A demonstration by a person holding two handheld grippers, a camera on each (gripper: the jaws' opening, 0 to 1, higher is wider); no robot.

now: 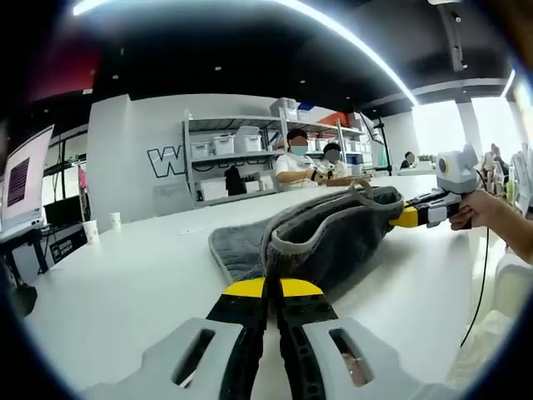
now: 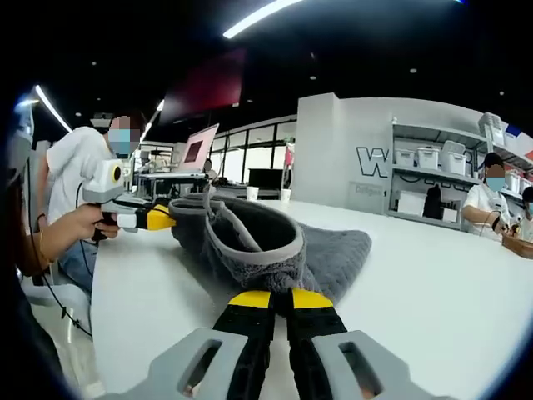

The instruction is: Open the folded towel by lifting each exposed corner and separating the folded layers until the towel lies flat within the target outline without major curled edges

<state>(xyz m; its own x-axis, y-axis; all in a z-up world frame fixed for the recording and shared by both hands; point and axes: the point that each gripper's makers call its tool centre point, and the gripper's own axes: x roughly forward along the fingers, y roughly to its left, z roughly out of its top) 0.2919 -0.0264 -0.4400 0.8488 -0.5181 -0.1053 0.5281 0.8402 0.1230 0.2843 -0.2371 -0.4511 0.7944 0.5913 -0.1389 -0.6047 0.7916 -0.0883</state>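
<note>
In the left gripper view, the left gripper (image 1: 273, 287) rises from the bottom centre, its 2 yellow-tipped jaws pressed together on the near edge of the grey towel (image 1: 321, 233). The towel sits at the centre of the frame on the white table (image 1: 125, 292): thick, plush, dark grey with a lighter grey bound hem. Its near part is raised into a hump, the hem looping around an open fold, while a flat portion lies on the table toward the left. At the right of the frame the right gripper (image 1: 405, 217), held in a hand (image 1: 487, 208), meets the towel's far end, jaws closed on the fabric.

In the right gripper view, the right gripper (image 2: 281, 298) comes up from the bottom centre, jaws together, pinching the towel (image 2: 258, 237) at the hem. The towel fills the centre, bunched and lifted, with a flat ribbed portion spreading right on the table (image 2: 450, 292). At the left, the left gripper (image 2: 162, 218) nips the far end.
</note>
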